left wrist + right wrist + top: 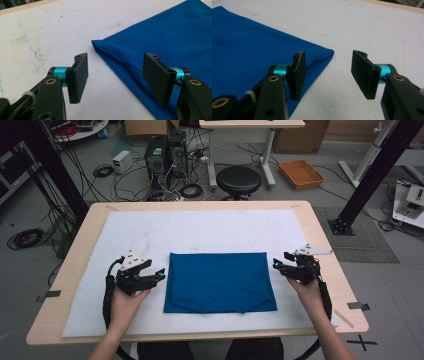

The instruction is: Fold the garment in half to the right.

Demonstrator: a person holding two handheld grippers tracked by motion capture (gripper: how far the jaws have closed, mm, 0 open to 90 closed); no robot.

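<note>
Your blue cloth (220,282) lies flat and folded in the middle of the white mat (200,227). Your left gripper (161,273) and right gripper (276,265) wait beside its two short edges, jaws apart and holding nothing. I think no fold has begun here, so grabbing the edges is left to do.

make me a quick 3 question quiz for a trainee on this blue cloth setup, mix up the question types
1. True or false: the left gripper is clamped on the blue cloth.
2. The blue cloth lies on: A) bare wood, B) a white mat, C) a metal tray.
3. Beside which edge of the cloth does the right gripper sit, in the high view?

Key
1. False: its jaws stand open beside the cloth's left edge, gripping nothing.
2. B: the white mat covers most of the wooden table.
3. The right edge, near the far right corner, jaws open.
</note>
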